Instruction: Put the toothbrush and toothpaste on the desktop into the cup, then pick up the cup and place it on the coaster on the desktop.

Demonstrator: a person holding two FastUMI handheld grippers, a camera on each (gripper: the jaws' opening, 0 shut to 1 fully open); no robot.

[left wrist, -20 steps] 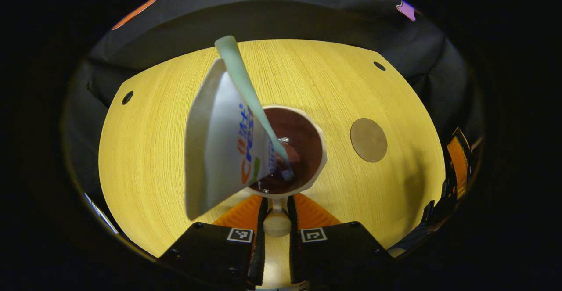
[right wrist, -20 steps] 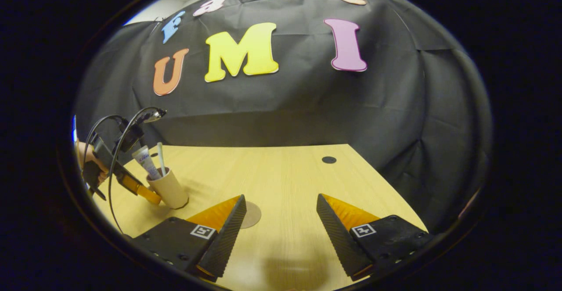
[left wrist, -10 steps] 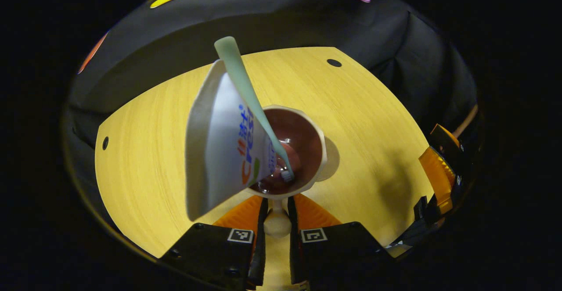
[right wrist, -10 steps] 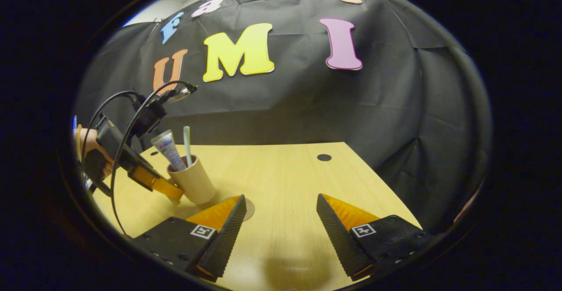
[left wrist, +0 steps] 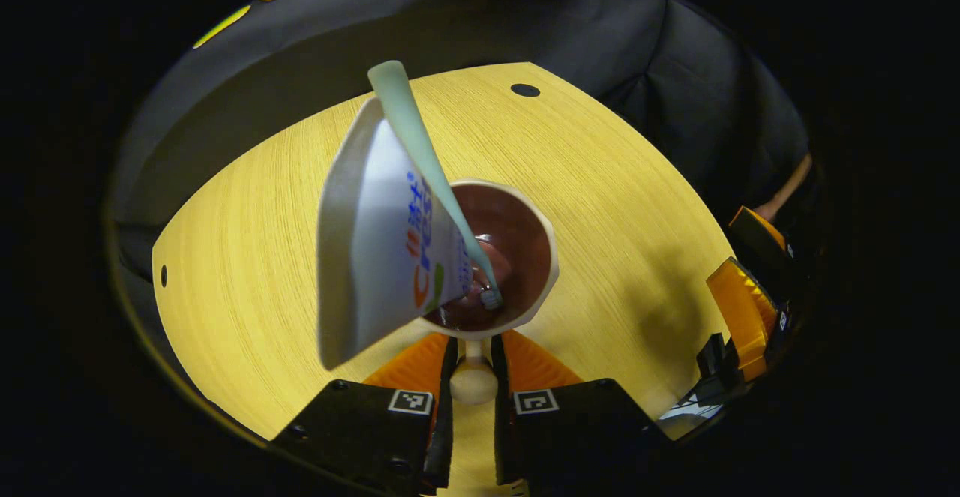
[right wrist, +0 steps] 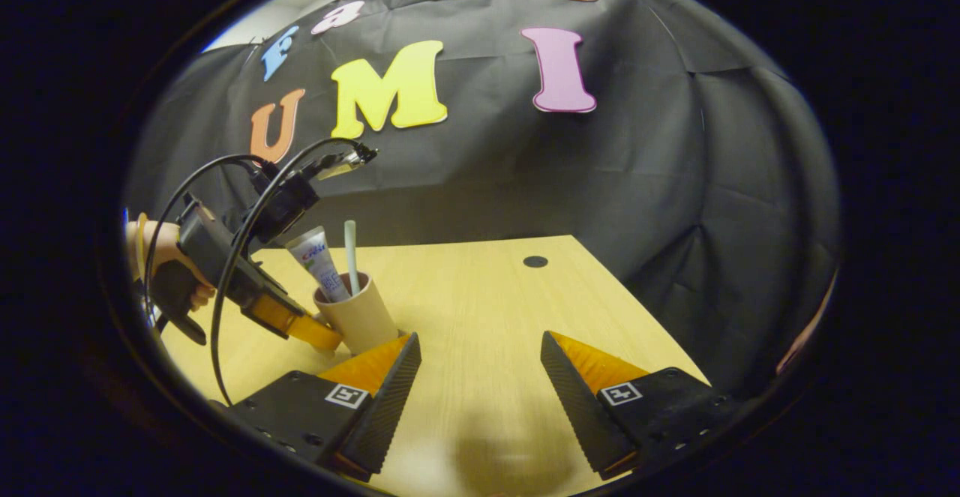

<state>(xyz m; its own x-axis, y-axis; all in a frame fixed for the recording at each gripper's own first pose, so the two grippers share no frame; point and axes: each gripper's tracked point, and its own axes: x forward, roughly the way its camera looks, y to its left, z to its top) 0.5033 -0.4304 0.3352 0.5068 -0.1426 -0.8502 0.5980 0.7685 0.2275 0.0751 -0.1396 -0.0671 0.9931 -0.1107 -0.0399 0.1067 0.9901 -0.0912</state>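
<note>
A beige cup (left wrist: 525, 205) with a dark inside holds a white toothpaste tube (left wrist: 375, 242) and a pale green toothbrush (left wrist: 416, 145), both leaning out over its rim. My left gripper (left wrist: 472, 343) is shut on the cup's handle, which sits between its orange fingers (left wrist: 409, 362). In the right gripper view the same cup (right wrist: 364, 317) stands upright with the toothpaste tube (right wrist: 319, 257) and toothbrush (right wrist: 349, 242) sticking up, held by the left gripper (right wrist: 300, 324) and a hand (right wrist: 161, 257). My right gripper (right wrist: 480, 347) is open and empty above the desk, just right of the cup.
The wooden desk (left wrist: 600, 182) has a round cable hole (left wrist: 525, 90) near its far edge, also seen as a hole (right wrist: 535, 261) in the right gripper view. The right gripper (left wrist: 742, 309) shows at the desk's right edge. Black cloth walls stand behind.
The left gripper has carried the cup to the right, close to the right gripper's left finger. The brown coaster, visible a second ago, is now hidden by the cup. The right gripper stayed open.
</note>
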